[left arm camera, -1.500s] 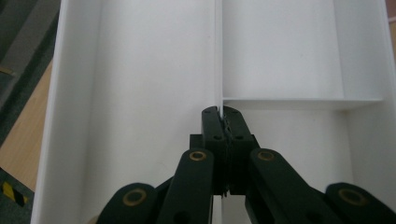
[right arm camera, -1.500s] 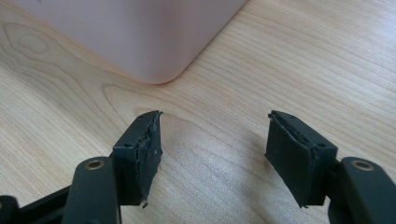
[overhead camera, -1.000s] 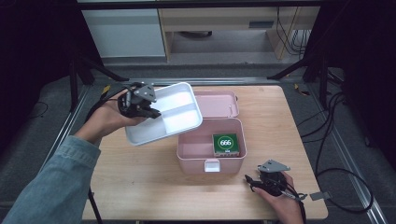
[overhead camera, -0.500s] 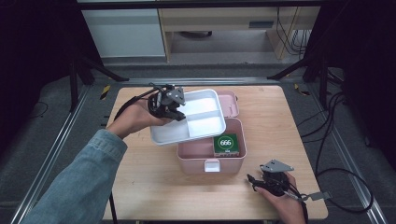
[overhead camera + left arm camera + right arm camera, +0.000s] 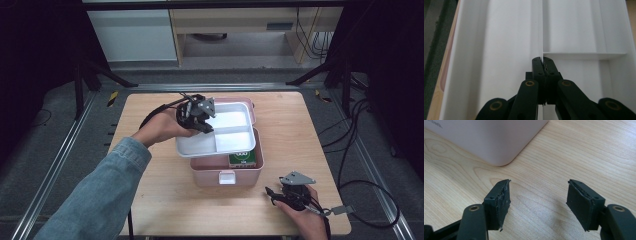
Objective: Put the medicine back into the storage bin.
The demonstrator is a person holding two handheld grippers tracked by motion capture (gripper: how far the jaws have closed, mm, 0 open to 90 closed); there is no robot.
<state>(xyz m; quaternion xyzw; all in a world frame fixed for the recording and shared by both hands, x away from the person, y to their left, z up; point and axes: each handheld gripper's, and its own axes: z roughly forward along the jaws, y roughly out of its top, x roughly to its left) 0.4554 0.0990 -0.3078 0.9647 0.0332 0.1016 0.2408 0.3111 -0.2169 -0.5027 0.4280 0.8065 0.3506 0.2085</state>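
Landmark: the pink box, open on the wooden bench, a white latch on its front wall and its lid lying back behind it.

White tray: the white tray is held above the pink box, over its back and left part, with its left end reaching past the box's left wall. It has one long compartment and two shorter ones, set apart by thin dividing walls.

Left hand-held gripper: the left hand-held gripper is at the tray's left end, up and left of the pink box. In the left gripper view the left hand-held gripper has its jaws clenched on the tray's long dividing wall, just where the cross wall meets it; the white tray spreads out to both sides of the jaws.

Green packet: a green packet with a white mark lies inside the pink box, in its right part; the tray's front edge covers some of it.

Right hand-held gripper: the right hand-held gripper rests low over the bench, in front of and to the right of the pink box, near its front right corner but apart from it. In the right gripper view the right hand-held gripper stands released, its jaws well parted with bare wood between them, and a rounded corner of the pink box lies just ahead of the left jaw.

Arms: a denim sleeve runs from the bottom left toward the left side of the pink box.
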